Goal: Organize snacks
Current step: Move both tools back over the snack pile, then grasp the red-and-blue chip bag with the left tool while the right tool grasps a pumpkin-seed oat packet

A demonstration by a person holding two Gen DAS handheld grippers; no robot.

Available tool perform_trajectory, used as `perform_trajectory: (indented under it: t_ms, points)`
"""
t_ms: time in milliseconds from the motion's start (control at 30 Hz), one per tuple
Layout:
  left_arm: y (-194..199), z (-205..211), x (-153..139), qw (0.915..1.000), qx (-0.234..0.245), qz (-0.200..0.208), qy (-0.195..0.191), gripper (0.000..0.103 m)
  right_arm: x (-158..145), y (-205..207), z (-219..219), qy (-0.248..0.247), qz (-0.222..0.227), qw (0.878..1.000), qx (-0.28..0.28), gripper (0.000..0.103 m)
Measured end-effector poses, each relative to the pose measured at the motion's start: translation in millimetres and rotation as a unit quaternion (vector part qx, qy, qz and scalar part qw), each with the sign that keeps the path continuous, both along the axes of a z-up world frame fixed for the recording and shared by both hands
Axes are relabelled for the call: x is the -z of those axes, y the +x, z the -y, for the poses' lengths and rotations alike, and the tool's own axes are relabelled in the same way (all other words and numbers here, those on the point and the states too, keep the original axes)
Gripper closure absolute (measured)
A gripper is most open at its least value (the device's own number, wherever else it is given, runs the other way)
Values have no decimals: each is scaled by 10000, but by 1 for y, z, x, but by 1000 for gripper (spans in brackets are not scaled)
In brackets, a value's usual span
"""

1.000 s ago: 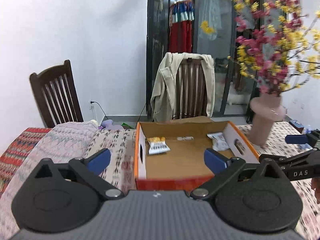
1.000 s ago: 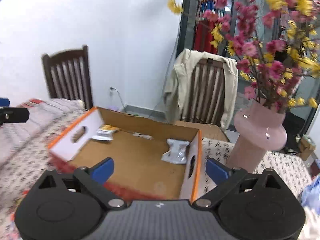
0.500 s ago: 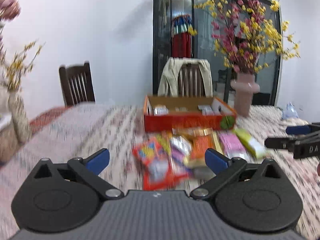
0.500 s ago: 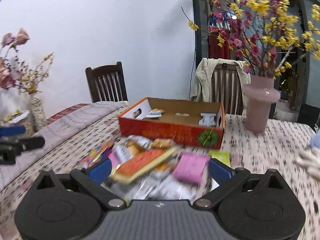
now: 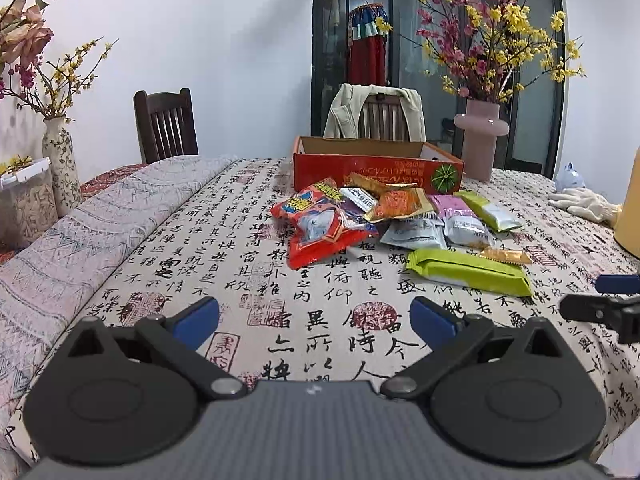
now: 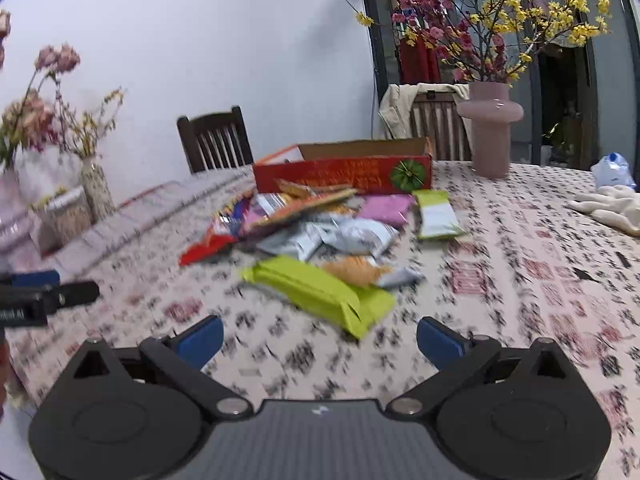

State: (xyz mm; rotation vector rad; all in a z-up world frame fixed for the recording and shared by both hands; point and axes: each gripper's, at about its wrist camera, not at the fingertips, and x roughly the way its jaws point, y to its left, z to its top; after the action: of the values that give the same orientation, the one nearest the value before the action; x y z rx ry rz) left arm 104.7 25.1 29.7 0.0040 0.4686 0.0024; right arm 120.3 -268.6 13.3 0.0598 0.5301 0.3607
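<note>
Several snack packets lie in a loose pile on the patterned tablecloth in front of a red cardboard box [image 5: 376, 172] [image 6: 344, 174]. A big red bag [image 5: 320, 224] sits at the pile's left, and a long green packet [image 5: 468, 270] [image 6: 316, 290] lies nearest me. Behind it are silver packets [image 5: 416, 234] [image 6: 356, 236], a pink packet [image 6: 384, 208] and a smaller green one [image 6: 436, 214]. My left gripper [image 5: 314, 318] is open and empty, low over the cloth short of the pile. Over to the right, my right gripper [image 6: 320, 340] is also open and empty, just short of the long green packet.
A pink vase [image 5: 480, 140] [image 6: 490, 132] with flowering branches stands right of the box. White gloves [image 5: 580, 204] [image 6: 612, 208] lie at the far right, near a yellow object [image 5: 630, 216]. A patterned vase [image 5: 60, 168] and a container stand at the left. Two chairs are behind the table.
Both grippers have pulled back from over the box to the near side of the table. The snack pile has come into view between them and the box. Both stayed open.
</note>
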Motion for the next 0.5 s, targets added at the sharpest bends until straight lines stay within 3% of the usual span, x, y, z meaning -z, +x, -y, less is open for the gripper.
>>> perform_trajectory:
  t_ms: [267, 400, 500]
  points:
    - [12, 5, 5, 9999, 40, -51, 143, 0, 7, -1, 12, 93, -49, 9998, 156, 0]
    - [25, 3, 7, 9998, 67, -149, 72, 0, 7, 7, 13, 195, 174, 9997, 22, 0]
    - [37, 3, 7, 9997, 142, -197, 9, 0, 5, 21, 13, 250, -90, 9996, -102, 0]
